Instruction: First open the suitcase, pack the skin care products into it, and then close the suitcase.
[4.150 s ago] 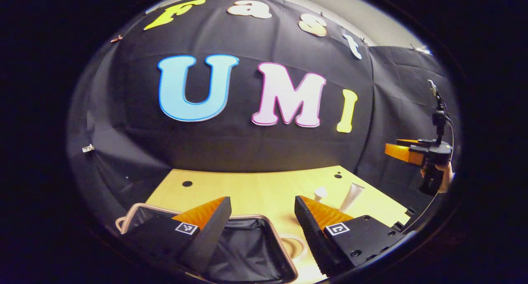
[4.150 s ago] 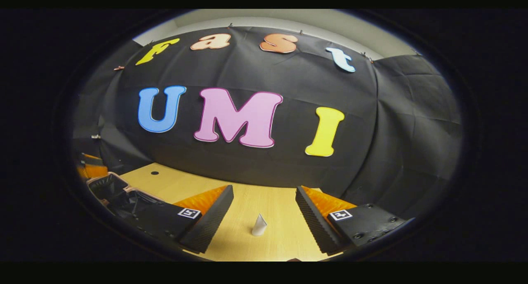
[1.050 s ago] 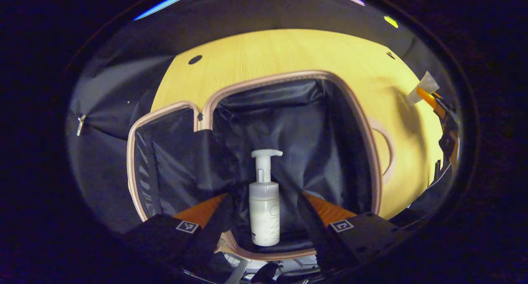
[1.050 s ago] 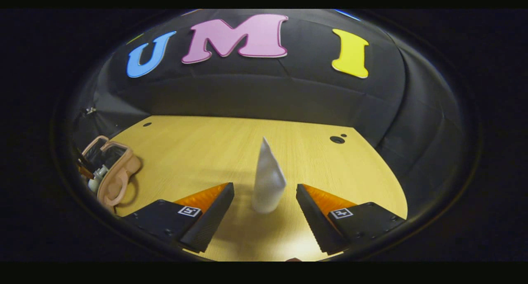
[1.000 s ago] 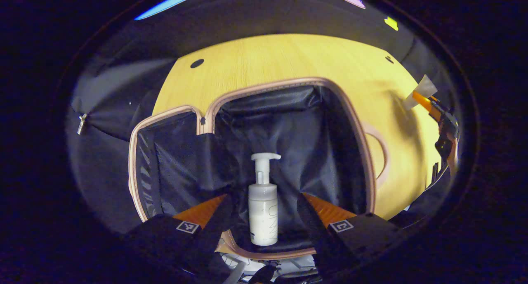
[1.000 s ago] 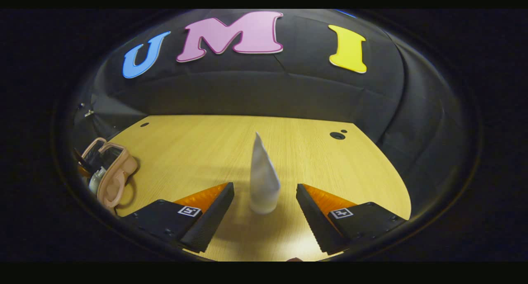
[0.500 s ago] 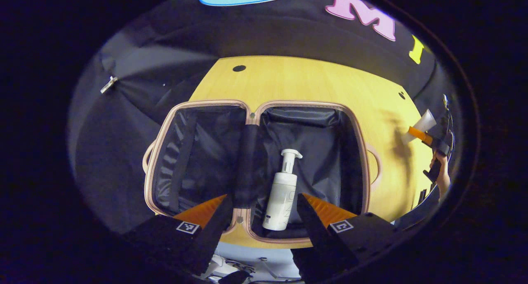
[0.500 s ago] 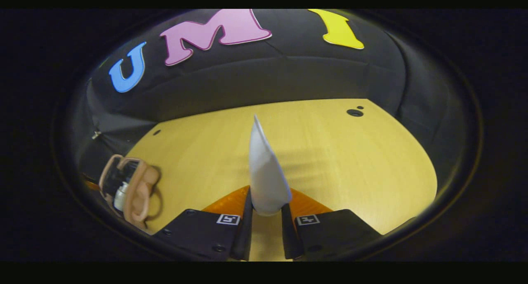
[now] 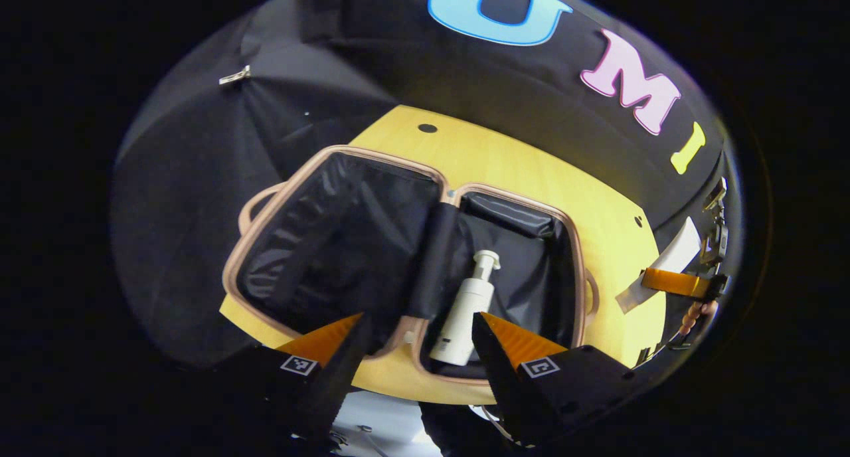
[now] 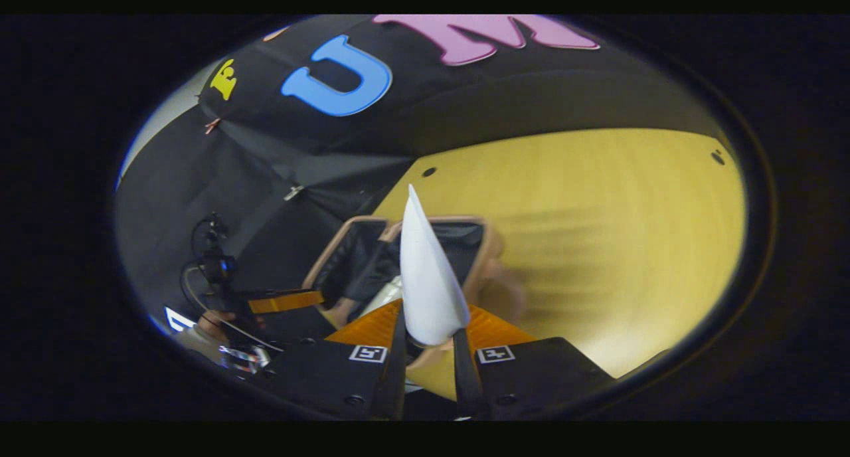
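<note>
Pinched low in the right hand-held gripper (image 10: 428, 351): soft, light tube (image 10: 425, 277), likely squashy, above open suitcase (image 9: 398, 178); left hand-held gripper (image 9: 415, 337) spread.

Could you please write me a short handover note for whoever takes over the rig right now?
Left gripper: open, holding nothing, above the suitcase's near edge.
Right gripper: shut on the white tube, lifted off the table.
Suitcase: lies open on the table; the pump bottle lies in its right half.
Done: suitcase opened, bottle packed.
Left: put the tube in, then close the suitcase.
</note>
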`<state>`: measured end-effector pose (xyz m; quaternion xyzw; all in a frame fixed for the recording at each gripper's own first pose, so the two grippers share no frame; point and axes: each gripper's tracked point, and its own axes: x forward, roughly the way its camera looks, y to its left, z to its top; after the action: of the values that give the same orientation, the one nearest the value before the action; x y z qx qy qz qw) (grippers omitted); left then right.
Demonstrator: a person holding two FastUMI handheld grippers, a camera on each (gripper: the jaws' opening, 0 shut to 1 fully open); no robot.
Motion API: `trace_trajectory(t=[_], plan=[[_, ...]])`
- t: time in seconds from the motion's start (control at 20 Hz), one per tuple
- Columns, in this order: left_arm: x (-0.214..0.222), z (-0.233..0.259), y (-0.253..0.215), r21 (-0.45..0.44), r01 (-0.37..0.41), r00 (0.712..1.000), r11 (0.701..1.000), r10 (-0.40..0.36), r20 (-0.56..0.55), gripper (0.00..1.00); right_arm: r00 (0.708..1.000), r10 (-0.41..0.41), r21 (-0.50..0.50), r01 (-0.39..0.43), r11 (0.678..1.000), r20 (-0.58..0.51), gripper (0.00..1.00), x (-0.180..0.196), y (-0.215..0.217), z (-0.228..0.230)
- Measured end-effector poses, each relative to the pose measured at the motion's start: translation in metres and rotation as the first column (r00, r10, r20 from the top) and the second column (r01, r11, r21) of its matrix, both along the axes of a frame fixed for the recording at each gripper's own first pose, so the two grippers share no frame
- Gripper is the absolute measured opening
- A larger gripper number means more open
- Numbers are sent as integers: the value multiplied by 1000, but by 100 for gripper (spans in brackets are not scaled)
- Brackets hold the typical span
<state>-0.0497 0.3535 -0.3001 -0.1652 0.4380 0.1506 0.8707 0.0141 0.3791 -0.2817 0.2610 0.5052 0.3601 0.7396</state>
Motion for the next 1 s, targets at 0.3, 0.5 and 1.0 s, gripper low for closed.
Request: trace_trajectory(t=[0.3, 0.5, 1.0], plan=[[-36, 5, 53, -46, -146, 987, 988, 149, 53, 95, 946, 72, -257, -158, 953, -317, 35, -50, 62, -85], [-65, -4, 93, -3, -203, 979, 979, 203, 32, 95, 915, 14, -380, -181, 907, -402, 35, -61, 80, -119], [-41, 9, 221, -26, -368, 927, 929, 369, 67, 94, 937, -61, -357, -70, 932, -345, 89, -56, 83, -70]])
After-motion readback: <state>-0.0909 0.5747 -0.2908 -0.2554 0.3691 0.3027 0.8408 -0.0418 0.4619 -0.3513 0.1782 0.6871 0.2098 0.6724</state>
